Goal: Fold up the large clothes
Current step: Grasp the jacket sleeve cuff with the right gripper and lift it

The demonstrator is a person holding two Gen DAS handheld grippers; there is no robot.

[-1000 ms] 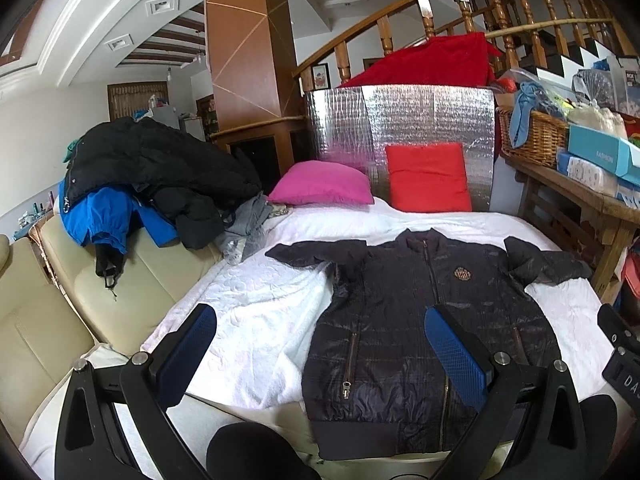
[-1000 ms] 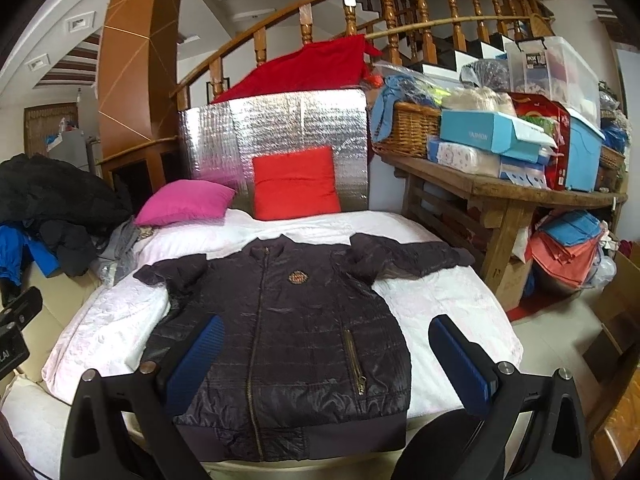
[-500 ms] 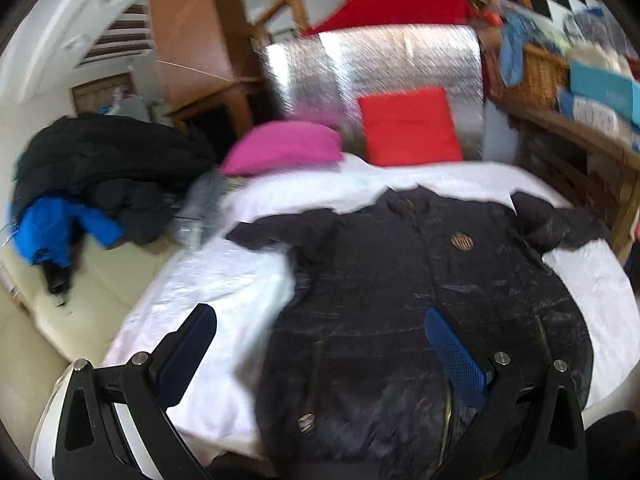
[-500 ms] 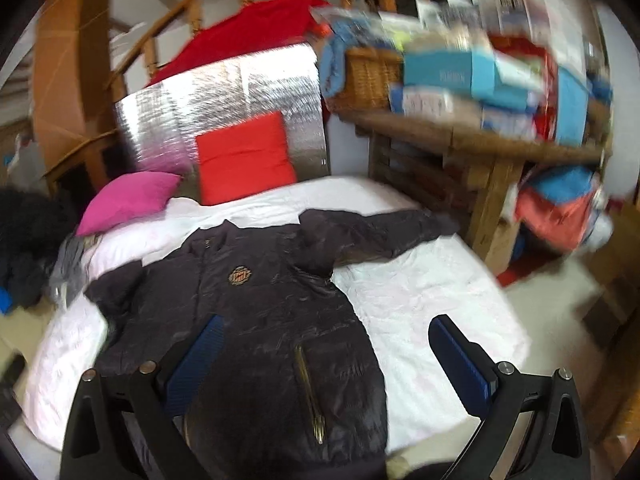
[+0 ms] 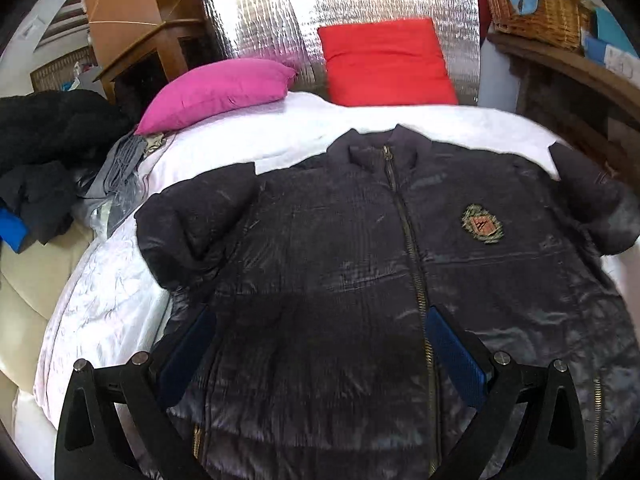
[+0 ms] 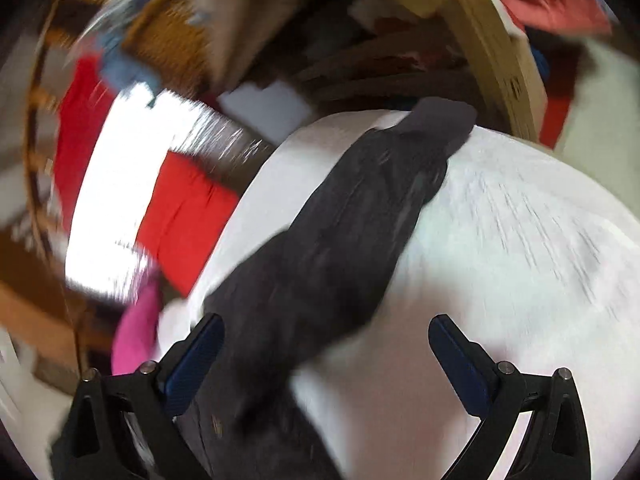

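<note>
A dark quilted jacket lies flat and zipped on the white bed, collar toward the pillows, a crest badge on its chest. My left gripper hovers open low over the jacket's lower front, one finger near the left side, the other by the zipper. The right wrist view is blurred and tilted. There the jacket's sleeve stretches across the bed toward the far edge. My right gripper is open above the sleeve's base, holding nothing.
A pink pillow and a red pillow lean at the head against a silver foil panel. Dark and blue clothes pile on a cream sofa at left. A wooden table with a wicker basket stands at right.
Both grippers have dropped forward and closer to the jacket. The right one has swung right and rolled, now over the sleeve. Both stay open.
</note>
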